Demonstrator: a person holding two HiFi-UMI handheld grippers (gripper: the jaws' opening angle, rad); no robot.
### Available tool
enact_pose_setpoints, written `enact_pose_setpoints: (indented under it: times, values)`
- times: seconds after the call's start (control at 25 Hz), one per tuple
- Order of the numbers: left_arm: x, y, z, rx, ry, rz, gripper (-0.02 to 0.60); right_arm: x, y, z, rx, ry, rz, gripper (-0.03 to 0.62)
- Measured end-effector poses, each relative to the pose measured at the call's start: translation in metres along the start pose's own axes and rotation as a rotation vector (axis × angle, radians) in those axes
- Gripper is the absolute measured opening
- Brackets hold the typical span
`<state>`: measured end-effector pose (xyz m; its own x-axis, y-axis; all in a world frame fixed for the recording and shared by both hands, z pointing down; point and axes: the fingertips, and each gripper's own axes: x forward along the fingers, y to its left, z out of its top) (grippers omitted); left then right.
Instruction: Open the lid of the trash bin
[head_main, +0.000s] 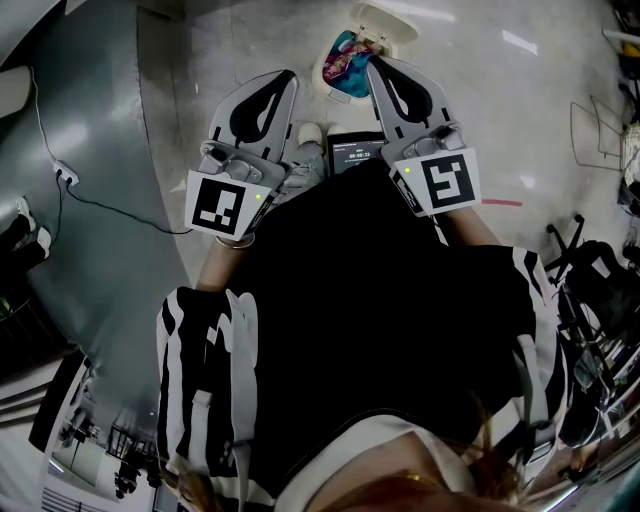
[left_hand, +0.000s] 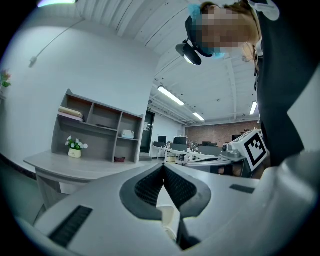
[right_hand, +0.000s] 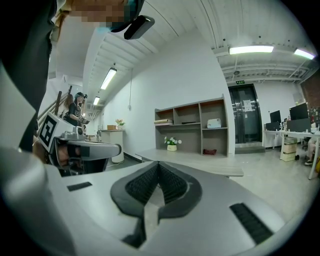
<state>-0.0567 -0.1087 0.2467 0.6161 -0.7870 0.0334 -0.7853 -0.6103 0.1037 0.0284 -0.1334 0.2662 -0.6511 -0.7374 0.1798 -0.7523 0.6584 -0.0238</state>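
Trash bin (head_main: 343, 66) sat on the floor, just beyond both gripper tips; its lid (head_main: 386, 24) appeared already raised. Left gripper (head_main: 288, 78) and right gripper (head_main: 372, 66) were closed and empty. Any further lift would be best made gently under the lid's near edge.

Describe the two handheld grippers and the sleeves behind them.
The left gripper and right gripper are alike: long light grey jaws lined with black ribbed pads. Each carries a white cube printed with black square markers and showing a small green light. The sleeves are striped black and white.
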Motion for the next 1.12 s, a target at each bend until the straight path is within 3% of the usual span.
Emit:
enact_pose_setpoints:
  times: [1.12]
  values:
    - [-0.0005,-0.0039,0.0036,0.003,-0.006,-0.011,0.005,-0.0052,0.0034,0.0031,0.016,-0.005,-0.002,0.005]
